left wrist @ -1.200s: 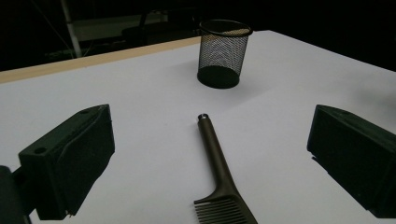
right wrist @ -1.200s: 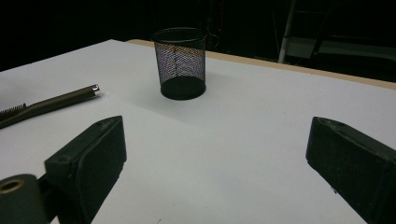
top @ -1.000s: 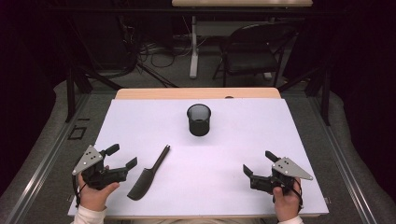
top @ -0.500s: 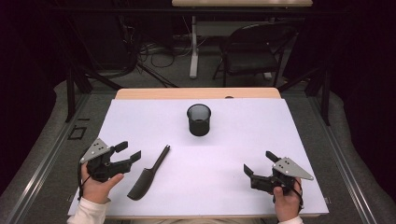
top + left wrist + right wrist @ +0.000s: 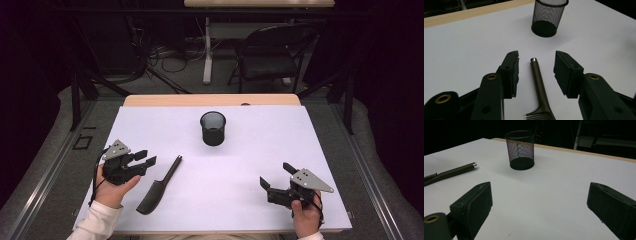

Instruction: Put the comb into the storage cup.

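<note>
My left gripper (image 5: 536,72), jaws just narrowing, straddles the dark rigid plastic comb (image 5: 539,87) untouched; light, slick; grip mid-handle.

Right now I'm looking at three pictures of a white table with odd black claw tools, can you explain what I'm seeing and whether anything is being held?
A person sits at a white-covered table and holds a hand-held black two-jaw gripper in each hand. One picture looks down from above the person. There the left gripper is at the left and the right gripper at the right. The other two pictures come from cameras riding on each gripper, looking out between its own jaws.

On the table lie a dark comb with a long thin handle and a black wire-mesh cup, standing upright.

Nothing is held. The left gripper's jaws have just been closing, and in its own view the comb's handle lies between them, but the pads do not touch it. The right gripper's jaws stand wide open over bare table.
</note>
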Demonstrator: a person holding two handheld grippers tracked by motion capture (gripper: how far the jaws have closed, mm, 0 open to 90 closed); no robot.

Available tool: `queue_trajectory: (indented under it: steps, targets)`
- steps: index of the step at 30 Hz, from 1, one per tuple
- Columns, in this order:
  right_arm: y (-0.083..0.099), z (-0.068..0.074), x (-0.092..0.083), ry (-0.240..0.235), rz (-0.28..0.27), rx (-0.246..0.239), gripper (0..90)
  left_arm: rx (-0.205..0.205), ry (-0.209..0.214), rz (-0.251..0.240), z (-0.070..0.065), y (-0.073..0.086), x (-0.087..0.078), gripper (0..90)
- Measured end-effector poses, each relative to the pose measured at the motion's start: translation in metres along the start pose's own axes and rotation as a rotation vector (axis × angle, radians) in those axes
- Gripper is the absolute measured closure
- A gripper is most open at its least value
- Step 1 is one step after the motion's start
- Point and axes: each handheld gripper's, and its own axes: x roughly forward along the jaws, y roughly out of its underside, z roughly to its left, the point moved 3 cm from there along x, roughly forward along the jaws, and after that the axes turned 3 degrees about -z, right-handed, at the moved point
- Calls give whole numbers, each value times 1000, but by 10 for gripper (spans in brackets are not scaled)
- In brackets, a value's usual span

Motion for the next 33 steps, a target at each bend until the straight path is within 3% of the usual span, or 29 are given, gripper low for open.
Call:
queue_trajectory:
  steps: [11,20,24,27,33]
  targets:
    - [1,0,1,-1,8,4,65,7,10,82,-2,-13,17,646]
    - [2,-1,1,-2,14,6,70,-32,3,106,-2,-16,35,772]
    - [3,-1,2,-6,16,6,71,-29,-3,103,-1,-17,40,821]
    - [3,-1,2,-8,21,5,72,-11,-14,96,-1,-17,43,861]
    - [3,-1,3,-10,24,2,73,38,-27,132,-2,-15,52,900]
